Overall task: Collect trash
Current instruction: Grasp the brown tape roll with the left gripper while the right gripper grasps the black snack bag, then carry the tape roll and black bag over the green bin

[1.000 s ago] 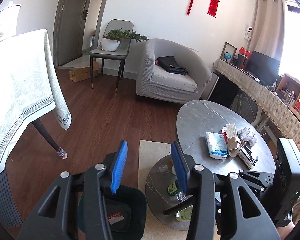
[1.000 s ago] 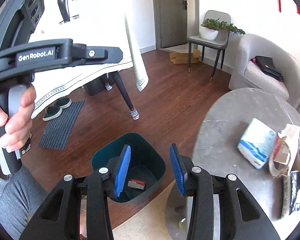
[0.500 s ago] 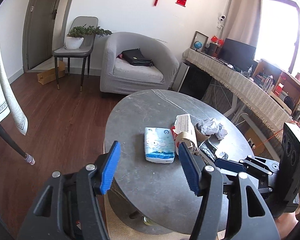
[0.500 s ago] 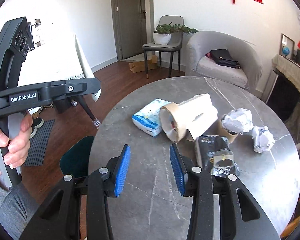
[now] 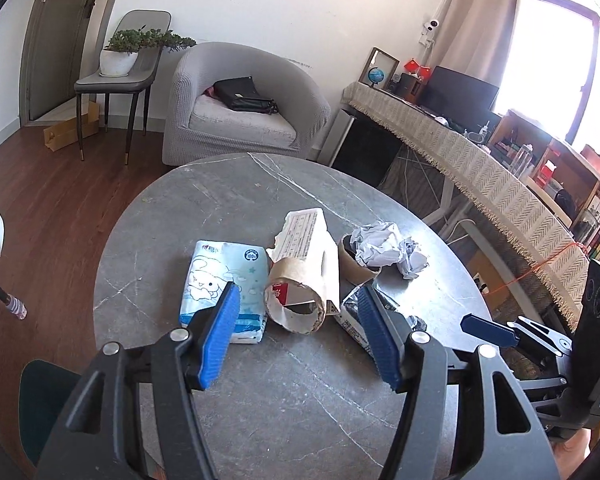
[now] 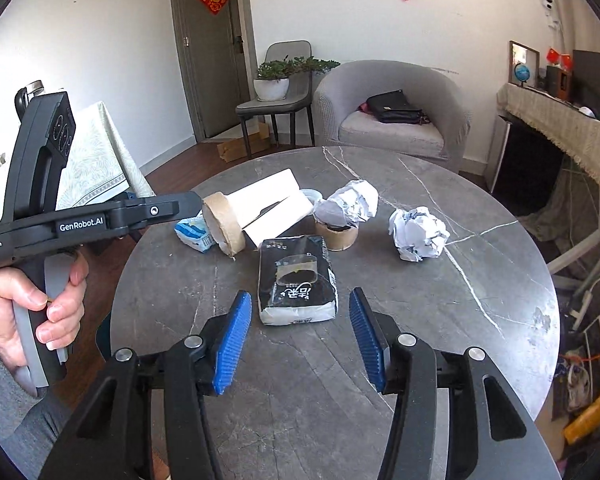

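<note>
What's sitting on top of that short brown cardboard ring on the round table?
A crumpled ball of white paper rests on the short cardboard ring, covering most of its opening. Whatever lies inside the ring beneath the paper is hidden.

Round grey marble-veined table (image 6: pixel 440 312) bearing a blue tissue pack (image 5: pixel 224 280), a cardboard tube (image 5: pixel 296 300) with white paper (image 5: pixel 306 232), a black packet (image 6: pixel 298 280), a tape roll (image 6: pixel 340 234) and two crumpled paper balls (image 6: pixel 418 232).

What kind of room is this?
Probably a living room in someone's home. There is a grey armchair, a potted plant on a chair, and a round grey marble table with trash on it.
</note>
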Action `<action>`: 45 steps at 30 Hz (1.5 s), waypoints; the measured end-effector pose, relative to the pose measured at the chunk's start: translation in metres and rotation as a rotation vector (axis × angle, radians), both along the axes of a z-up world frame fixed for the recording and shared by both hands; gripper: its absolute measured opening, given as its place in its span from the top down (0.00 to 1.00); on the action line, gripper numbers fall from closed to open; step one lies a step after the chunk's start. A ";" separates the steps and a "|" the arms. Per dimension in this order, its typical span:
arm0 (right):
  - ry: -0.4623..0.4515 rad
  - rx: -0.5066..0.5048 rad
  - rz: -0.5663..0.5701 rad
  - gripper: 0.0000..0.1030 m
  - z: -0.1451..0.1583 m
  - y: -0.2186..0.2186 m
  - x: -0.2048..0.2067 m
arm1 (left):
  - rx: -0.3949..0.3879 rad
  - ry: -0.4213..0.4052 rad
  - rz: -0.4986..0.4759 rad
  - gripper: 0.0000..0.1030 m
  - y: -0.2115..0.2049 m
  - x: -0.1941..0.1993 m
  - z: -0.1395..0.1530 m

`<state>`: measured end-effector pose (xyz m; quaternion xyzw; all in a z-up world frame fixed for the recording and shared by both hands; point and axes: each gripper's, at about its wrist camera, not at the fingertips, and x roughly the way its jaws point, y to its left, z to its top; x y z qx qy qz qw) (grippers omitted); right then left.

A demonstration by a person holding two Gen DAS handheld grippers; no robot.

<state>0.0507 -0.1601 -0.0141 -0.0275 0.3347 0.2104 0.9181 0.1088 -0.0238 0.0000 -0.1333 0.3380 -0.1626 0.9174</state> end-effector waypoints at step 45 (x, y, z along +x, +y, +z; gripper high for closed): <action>0.115 -0.135 -0.075 0.28 -0.039 0.056 0.040 | 0.030 0.012 -0.012 0.61 0.039 -0.015 0.012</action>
